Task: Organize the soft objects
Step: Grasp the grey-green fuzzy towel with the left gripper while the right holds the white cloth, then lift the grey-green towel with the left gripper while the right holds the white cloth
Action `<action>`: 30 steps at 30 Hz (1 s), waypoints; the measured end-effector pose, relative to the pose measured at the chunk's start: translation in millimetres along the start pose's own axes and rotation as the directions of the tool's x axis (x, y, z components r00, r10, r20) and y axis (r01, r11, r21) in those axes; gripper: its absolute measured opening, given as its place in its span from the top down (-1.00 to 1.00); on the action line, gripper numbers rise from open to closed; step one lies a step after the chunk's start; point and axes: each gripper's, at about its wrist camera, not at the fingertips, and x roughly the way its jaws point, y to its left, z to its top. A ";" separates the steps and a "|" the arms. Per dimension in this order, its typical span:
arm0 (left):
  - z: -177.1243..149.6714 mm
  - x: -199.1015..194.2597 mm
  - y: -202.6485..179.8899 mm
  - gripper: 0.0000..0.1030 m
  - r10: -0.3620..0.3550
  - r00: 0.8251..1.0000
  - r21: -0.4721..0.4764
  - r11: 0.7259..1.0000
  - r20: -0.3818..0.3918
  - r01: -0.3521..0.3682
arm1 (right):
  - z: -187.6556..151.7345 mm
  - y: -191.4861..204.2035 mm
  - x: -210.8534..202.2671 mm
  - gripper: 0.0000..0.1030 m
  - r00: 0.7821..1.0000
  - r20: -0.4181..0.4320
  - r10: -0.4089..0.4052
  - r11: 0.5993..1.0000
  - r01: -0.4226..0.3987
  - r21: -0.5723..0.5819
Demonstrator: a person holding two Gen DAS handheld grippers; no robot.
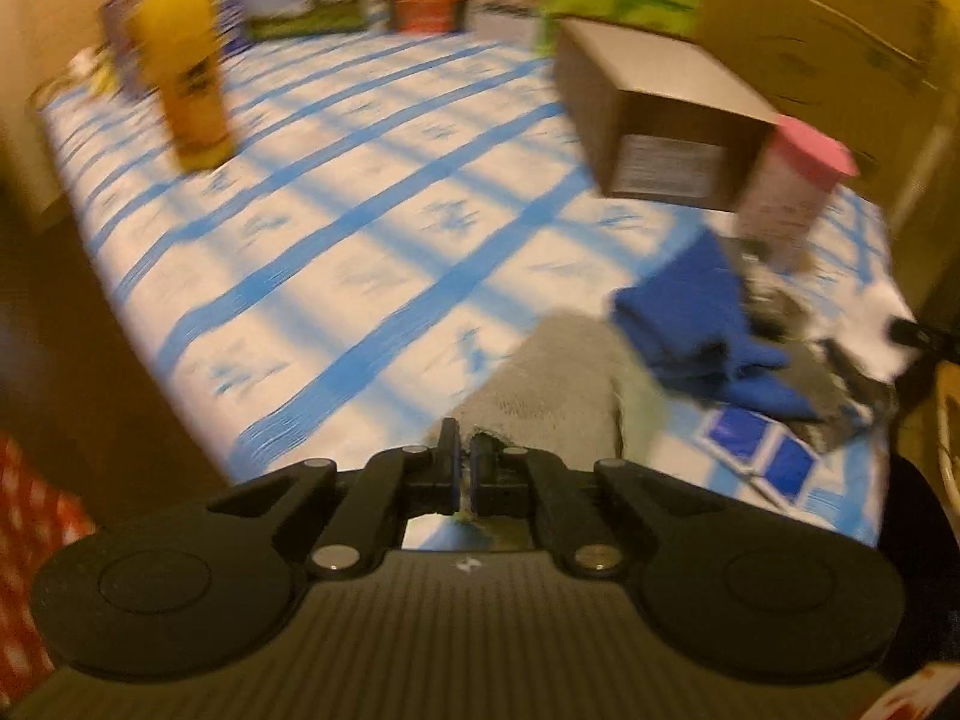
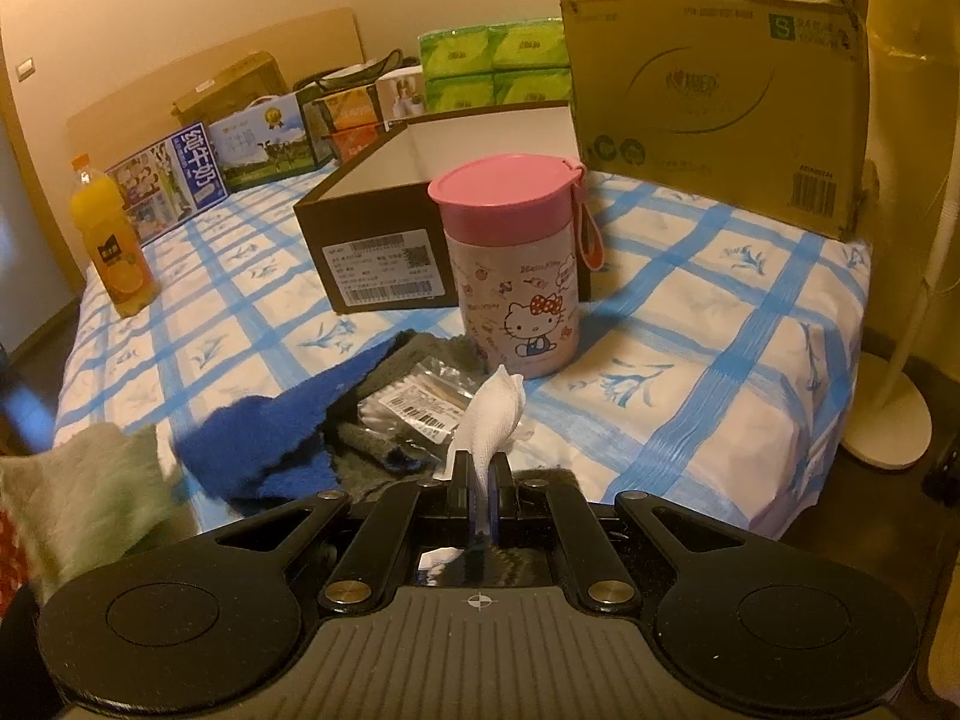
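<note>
My left gripper is shut on a pale grey-green fluffy cloth, lifted over the blue-checked bed; the same cloth shows at the lower left of the right wrist view. My right gripper is shut on a white gauze-like cloth that sticks up between its fingers. A blue towel lies on a dark grey cloth beside a clear packet. The blue towel sits right of the lifted cloth.
An open brown shoebox stands mid-bed, with a pink-lidded Hello Kitty canister in front of it. An orange juice bottle stands at the left edge. A big cardboard carton, green tissue packs and several boxes line the back.
</note>
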 end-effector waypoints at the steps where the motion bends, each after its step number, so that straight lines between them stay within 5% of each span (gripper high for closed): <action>1: 0.8 2.2 6.9 0.96 0.026 1.000 -0.030 0.999 -0.009 -0.026 | 0.1 0.8 0.1 0.92 1.000 -0.001 0.004 1.000 -0.004 0.002; 6: 14.0 16.9 16.4 0.96 0.087 0.996 -0.082 0.993 -0.007 -0.087 | 0.1 7.8 -0.2 0.92 1.000 -0.001 0.016 1.000 -0.016 -0.013; 20: 0.9 63.3 -55.3 0.94 -0.138 0.986 -0.029 0.990 -0.093 0.135 | -1.9 10.4 2.4 0.92 0.999 -0.031 0.017 1.000 -0.018 -0.018; 30: 1.4 72.9 -64.7 0.84 -0.128 0.986 0.044 0.990 -0.103 0.133 | -7.2 14.2 7.3 0.92 0.998 -0.053 0.030 0.999 -0.031 -0.020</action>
